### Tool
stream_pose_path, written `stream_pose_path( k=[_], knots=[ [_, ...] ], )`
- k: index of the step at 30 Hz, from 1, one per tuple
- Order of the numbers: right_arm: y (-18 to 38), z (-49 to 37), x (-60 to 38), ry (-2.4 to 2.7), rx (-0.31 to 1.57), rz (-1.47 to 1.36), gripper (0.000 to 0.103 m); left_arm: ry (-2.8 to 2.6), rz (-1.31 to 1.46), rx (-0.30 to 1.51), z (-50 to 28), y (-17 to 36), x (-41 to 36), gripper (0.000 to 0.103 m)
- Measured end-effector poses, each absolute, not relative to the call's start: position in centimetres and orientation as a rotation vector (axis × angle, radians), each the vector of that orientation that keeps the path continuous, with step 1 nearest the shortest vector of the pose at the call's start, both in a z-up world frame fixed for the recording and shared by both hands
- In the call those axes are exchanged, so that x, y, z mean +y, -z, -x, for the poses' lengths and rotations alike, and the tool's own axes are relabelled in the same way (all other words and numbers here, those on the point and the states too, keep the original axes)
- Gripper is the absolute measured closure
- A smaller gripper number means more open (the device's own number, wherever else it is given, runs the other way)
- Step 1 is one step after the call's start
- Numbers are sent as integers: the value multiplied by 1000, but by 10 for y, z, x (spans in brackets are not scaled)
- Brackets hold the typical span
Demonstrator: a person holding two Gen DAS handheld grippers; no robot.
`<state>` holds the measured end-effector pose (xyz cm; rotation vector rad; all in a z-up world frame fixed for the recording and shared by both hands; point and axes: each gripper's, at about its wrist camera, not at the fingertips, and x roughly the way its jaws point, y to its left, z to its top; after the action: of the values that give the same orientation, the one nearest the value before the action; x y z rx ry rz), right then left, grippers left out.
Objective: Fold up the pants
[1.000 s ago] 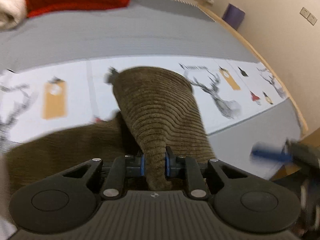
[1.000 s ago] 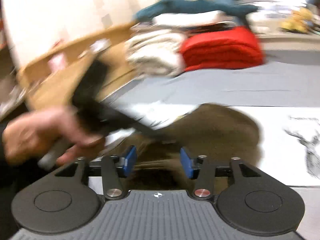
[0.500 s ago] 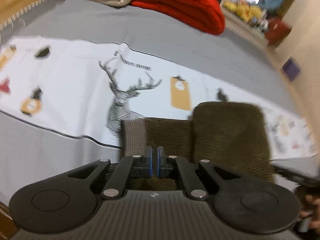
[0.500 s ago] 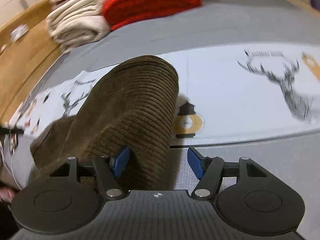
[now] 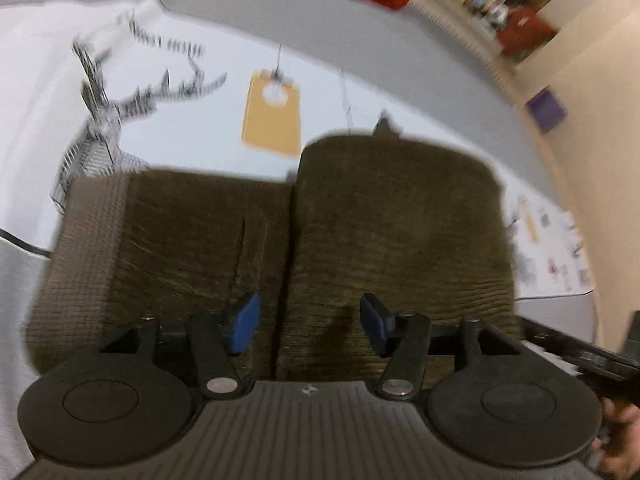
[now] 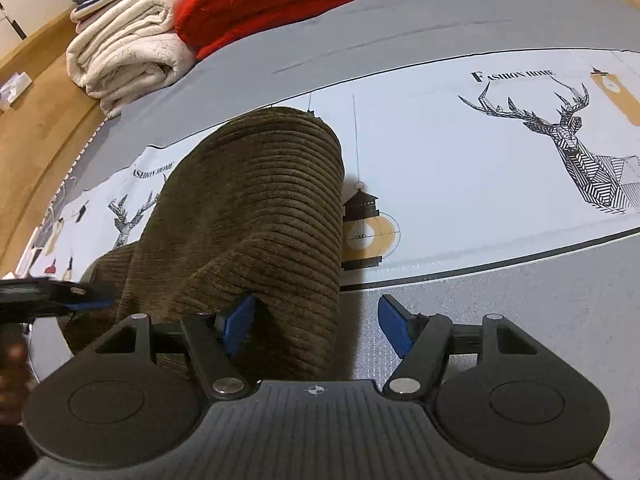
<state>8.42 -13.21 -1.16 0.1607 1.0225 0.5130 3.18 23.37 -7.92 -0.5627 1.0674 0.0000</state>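
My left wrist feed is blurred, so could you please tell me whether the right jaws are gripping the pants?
Observer: No. The right gripper is open; the pants only lie partly between its jaws.
Operator: Thank you. What is printed beside the fold there?
Observer: A lantern print on the white sheet, next to the pants' edge.
Operator: Is anything stacked at the back?
Observer: A folded cream blanket beside the red blanket.
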Motion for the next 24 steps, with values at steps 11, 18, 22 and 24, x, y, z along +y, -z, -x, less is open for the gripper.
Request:
stream_pose_path(
  k=[11, 18, 22, 24],
  knots=[
    [10, -79, -136, -545, 1048, -217, 33, 12, 430, 1083, -51, 91, 197, 83],
    [12, -82, -129, -502, 1047, -265, 30, 8, 389, 900, -11, 25, 213, 88],
    [17, -83, -115, -534, 1062, -271, 26, -81, 416, 869, 30, 4, 260, 87],
    [20, -81, -104, -591, 1070, -256, 20, -156, 422, 900, 44, 9, 282, 83]
  ],
)
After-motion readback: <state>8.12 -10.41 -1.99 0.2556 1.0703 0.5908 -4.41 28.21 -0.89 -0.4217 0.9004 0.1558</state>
